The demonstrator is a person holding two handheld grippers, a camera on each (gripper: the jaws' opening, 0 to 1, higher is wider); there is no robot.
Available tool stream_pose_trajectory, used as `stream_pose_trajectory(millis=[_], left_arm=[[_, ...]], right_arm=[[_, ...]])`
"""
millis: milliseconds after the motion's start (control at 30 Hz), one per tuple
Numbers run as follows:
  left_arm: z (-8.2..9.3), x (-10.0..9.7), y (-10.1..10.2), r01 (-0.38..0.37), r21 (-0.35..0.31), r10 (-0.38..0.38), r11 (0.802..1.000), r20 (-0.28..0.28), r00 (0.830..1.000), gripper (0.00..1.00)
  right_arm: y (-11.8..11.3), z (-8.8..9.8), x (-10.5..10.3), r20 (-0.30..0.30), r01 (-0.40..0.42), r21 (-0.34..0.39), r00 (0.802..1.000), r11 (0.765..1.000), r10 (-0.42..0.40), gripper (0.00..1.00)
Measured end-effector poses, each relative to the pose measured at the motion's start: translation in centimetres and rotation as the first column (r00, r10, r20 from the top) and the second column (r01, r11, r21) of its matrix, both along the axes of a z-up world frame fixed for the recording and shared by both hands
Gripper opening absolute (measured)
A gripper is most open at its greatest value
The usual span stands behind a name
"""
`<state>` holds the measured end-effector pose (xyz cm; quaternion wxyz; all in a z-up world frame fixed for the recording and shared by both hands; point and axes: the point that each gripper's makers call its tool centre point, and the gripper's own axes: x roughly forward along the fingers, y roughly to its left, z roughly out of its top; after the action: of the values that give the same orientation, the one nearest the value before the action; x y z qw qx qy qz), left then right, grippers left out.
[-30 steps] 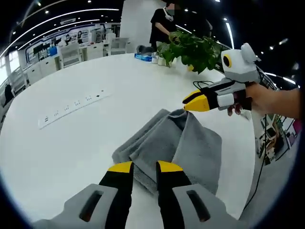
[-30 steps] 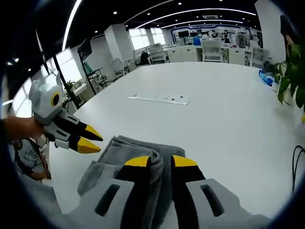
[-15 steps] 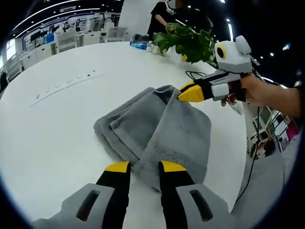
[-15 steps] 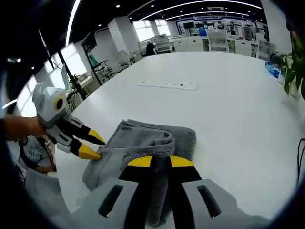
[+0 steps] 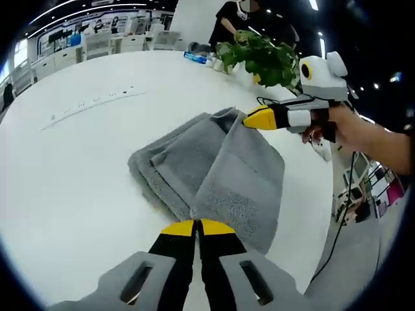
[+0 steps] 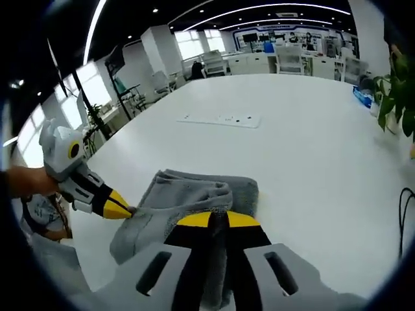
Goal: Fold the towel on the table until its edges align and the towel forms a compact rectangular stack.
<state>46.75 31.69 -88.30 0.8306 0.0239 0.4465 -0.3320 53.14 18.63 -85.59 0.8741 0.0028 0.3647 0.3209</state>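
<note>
A grey towel (image 5: 220, 162) lies folded in loose layers on the white round table (image 5: 78, 175). My left gripper (image 5: 196, 226) is shut, its yellow tips pinched on the towel's near edge. At the opposite corner, the right gripper (image 5: 258, 118) comes in from the right, held by a hand and shut on the fabric. In the right gripper view the towel (image 6: 188, 191) lies just ahead, and my right gripper (image 6: 218, 219) is shut on its thick near fold. The left gripper (image 6: 122, 207) bites the towel's left corner.
A white power strip (image 5: 91, 103) lies farther out on the table (image 6: 311, 142), also visible as the power strip (image 6: 220, 120). A potted plant (image 5: 259, 58) and a person in black (image 5: 227, 23) are at the far edge. A black cable (image 6: 405, 207) runs along the table's right side.
Both grippers were open over the towel; now each has shut on a towel edge at opposite corners. The towel has flattened slightly.
</note>
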Motion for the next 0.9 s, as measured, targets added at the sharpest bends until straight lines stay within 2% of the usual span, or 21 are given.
stream_pose_trajectory(millis=[67, 133, 300, 400, 467, 600, 700, 767, 900], left_arm=[[0.7, 0.8, 0.3, -0.011, 0.002, 0.011, 1.000, 0.042, 0.999, 0.01], [1.5, 1.5, 0.3, -0.028, -0.017, 0.029, 0.999, 0.051, 0.998, 0.01], [3.1, 2.7, -0.4, -0.026, -0.022, 0.029, 0.999, 0.108, 0.994, 0.01], [3.9, 3.7, -0.4, -0.043, -0.031, 0.047, 0.999, 0.147, 0.988, 0.01], [4.3, 4.3, -0.6, -0.061, -0.055, 0.068, 0.997, 0.153, 0.986, 0.01], [4.4, 4.6, -0.6, -0.065, -0.056, 0.074, 0.996, 0.158, 0.985, 0.01], [4.4, 4.7, -0.7, -0.061, -0.056, 0.070, 0.997, 0.160, 0.985, 0.01], [4.5, 4.9, -0.8, -0.059, -0.057, 0.068, 0.997, 0.165, 0.984, 0.01], [4.2, 5.4, -1.2, -0.051, -0.056, 0.060, 0.997, 0.178, 0.982, 0.01]], right_arm=[[-0.1, -0.2, 0.1, 0.001, -0.003, 0.000, 1.000, 1.000, 0.003, 0.09], [-0.1, -0.2, -0.1, 0.002, -0.005, 0.003, 1.000, 1.000, 0.005, 0.11], [0.3, 1.0, -0.6, 0.011, 0.000, 0.058, 1.000, 0.998, 0.000, 0.25], [0.5, 0.6, -1.4, 0.001, -0.029, 0.040, 1.000, 0.999, 0.029, 0.31], [-0.1, -0.3, -1.4, -0.003, -0.047, -0.023, 0.999, 0.999, 0.047, 0.28], [-1.1, -1.2, -1.4, -0.031, -0.015, -0.045, 0.999, 0.999, 0.014, 0.15], [-2.2, -1.4, -0.8, -0.020, 0.032, -0.074, 0.999, 0.997, -0.034, 0.04], [-2.5, -1.6, -0.7, -0.031, 0.064, -0.075, 0.997, 0.995, -0.066, 0.04], [-2.5, -2.2, -0.7, -0.034, 0.056, -0.101, 0.998, 0.993, -0.060, 0.04]])
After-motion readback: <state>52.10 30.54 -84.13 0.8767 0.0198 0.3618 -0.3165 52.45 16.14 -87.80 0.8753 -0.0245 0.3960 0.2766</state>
